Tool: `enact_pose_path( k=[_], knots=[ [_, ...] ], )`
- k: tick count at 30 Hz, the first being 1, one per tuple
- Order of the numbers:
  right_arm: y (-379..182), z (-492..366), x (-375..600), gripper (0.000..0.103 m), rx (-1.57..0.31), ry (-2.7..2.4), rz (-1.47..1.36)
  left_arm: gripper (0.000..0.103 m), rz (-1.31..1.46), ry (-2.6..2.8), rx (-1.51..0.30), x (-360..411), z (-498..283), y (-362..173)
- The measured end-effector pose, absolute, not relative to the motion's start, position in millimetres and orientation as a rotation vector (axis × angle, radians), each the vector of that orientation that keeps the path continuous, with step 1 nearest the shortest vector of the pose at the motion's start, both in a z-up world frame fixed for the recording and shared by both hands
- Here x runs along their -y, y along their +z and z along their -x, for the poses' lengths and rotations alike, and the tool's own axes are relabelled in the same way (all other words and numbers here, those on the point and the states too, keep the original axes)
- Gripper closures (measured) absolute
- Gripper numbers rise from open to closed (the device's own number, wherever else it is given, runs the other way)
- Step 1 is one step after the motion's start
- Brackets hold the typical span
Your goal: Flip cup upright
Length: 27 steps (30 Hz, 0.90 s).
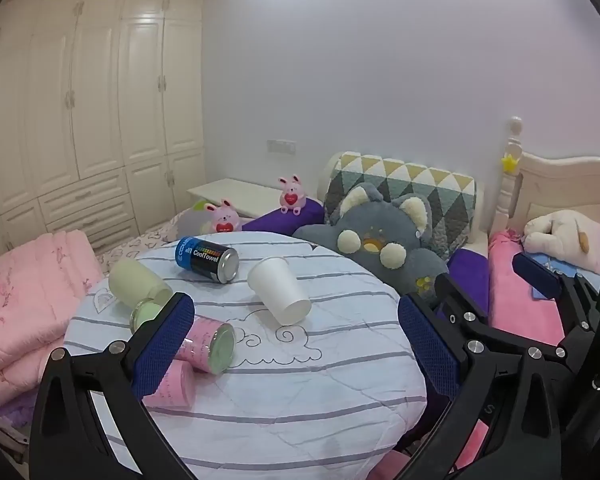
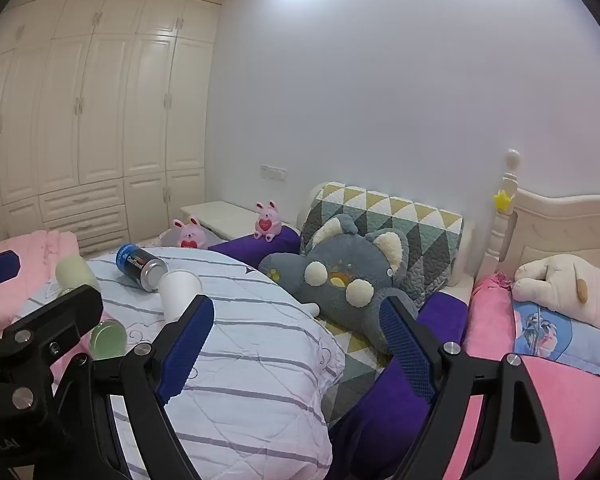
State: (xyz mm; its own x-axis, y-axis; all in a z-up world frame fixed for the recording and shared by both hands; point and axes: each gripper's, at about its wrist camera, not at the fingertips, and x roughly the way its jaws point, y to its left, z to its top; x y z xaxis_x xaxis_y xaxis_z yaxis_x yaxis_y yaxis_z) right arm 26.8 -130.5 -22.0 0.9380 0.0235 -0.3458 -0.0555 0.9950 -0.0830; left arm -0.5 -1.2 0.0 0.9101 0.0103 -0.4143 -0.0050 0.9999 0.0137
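We see the white cup (image 1: 279,290) lying on its side near the middle of the round desk (image 1: 300,380), which is draped in a striped cloth; its mouth points up-left and its base toward the camera. The left claw (image 1: 296,344) hangs spread wide over the near half of the desk, holding nothing, and bare cloth lies between its fingers and the cup. The blue CoolTowel can (image 1: 208,258) lies just beside the cup on its far left, apart from it. A pale green bottle (image 1: 140,283) and a pink jar (image 1: 208,345) sit toward the left edge, both partly hidden behind the left finger. The desk's right edge drops off next to the grey plush cat (image 1: 383,244). In the right wrist view, the right claw (image 2: 300,344) is also spread and empty, off the desk's right edge above the bed, and its left finger cuts off the lower part of the cup (image 2: 178,292).
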Motion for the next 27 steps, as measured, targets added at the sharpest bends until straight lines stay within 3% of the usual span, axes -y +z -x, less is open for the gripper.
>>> enact_pose_path(
  k=[27],
  knots=[
    [-31,-33,130,0.017,-0.391,0.043,0.101,0.000,0.007,-0.006,-0.440,-4,2,-7]
  ],
)
